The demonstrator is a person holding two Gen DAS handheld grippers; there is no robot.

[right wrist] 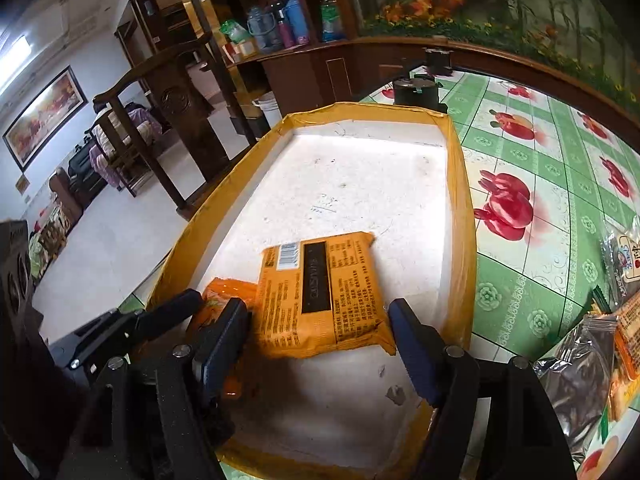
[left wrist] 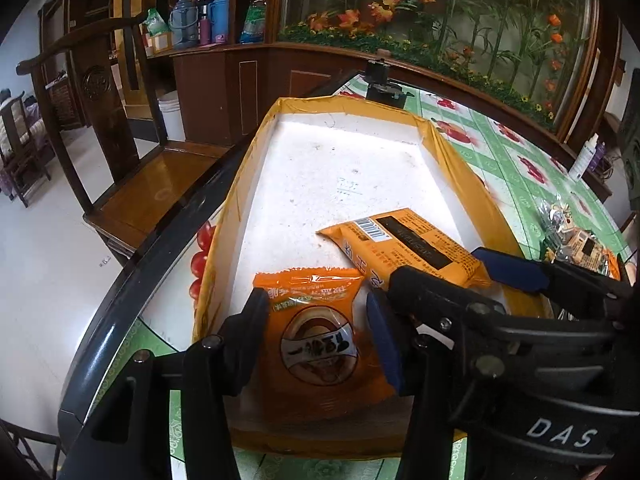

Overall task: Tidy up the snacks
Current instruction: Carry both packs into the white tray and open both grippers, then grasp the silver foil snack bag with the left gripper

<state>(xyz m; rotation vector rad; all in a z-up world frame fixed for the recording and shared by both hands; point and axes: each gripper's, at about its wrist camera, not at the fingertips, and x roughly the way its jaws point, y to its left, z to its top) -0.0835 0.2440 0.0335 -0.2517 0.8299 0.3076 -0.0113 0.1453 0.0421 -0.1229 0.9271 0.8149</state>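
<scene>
A white foam tray with a yellow taped rim [left wrist: 452,148] [right wrist: 460,168] lies on the table. My left gripper [left wrist: 318,304] hangs over its near end, shut on an orange pastry packet [left wrist: 316,344], with a pad against each side. One of its fingers [right wrist: 176,306] shows in the right wrist view, beside that packet [right wrist: 228,290]. To the right, my right gripper [right wrist: 318,308] [left wrist: 438,266] is shut across the near end of a flat yellow-orange packet [right wrist: 320,288] [left wrist: 404,240]. That packet faces barcode side up, its far end resting on the tray floor.
A heap of wrapped snacks [right wrist: 592,360] [left wrist: 576,240] sits on the green fruit-print tablecloth [right wrist: 540,280] right of the tray. A black clamp stand [left wrist: 380,84] is at the tray's far end, a white bottle [left wrist: 582,160] far right, and a wooden chair [left wrist: 120,160] left of the table.
</scene>
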